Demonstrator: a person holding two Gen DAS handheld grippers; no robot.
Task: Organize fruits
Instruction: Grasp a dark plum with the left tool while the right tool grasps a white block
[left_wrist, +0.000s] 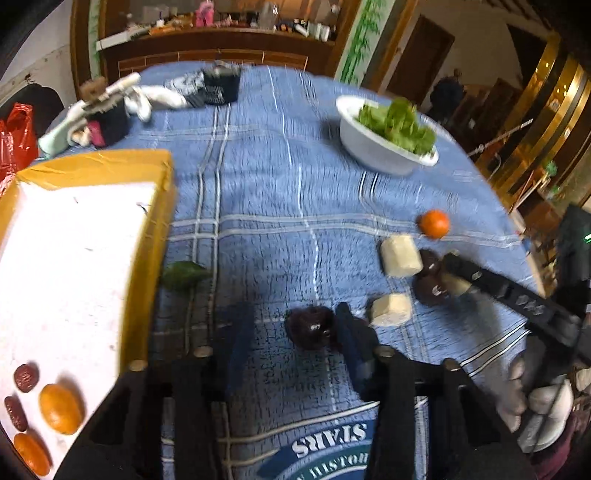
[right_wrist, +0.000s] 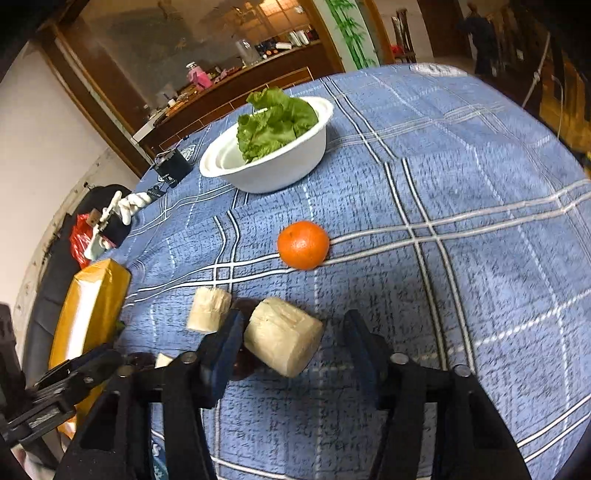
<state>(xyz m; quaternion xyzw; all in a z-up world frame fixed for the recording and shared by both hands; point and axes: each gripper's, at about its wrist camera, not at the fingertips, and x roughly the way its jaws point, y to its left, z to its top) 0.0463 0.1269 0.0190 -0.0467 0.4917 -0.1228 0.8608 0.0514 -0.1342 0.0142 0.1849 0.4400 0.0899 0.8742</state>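
My left gripper (left_wrist: 291, 325) is open above the blue cloth, with a dark purple fruit (left_wrist: 312, 328) between its fingers, close to the right one. My right gripper (right_wrist: 295, 328) is open around a pale cut chunk (right_wrist: 282, 336); its dark finger (left_wrist: 491, 284) shows in the left wrist view beside a second dark fruit (left_wrist: 428, 280). An orange (right_wrist: 303, 244) lies on the cloth ahead; it also shows in the left wrist view (left_wrist: 434, 223). Another pale chunk (right_wrist: 208, 308) lies to the left. The yellow-rimmed white tray (left_wrist: 155, 221) holds oranges (left_wrist: 61, 408) and dark fruits (left_wrist: 26, 376).
A white bowl (right_wrist: 280, 162) of lettuce stands at the back of the table. A green leaf (left_wrist: 184, 275) lies by the tray's edge. Dark boxes and a white glove (left_wrist: 147, 96) sit at the far end. The table edge curves on the right.
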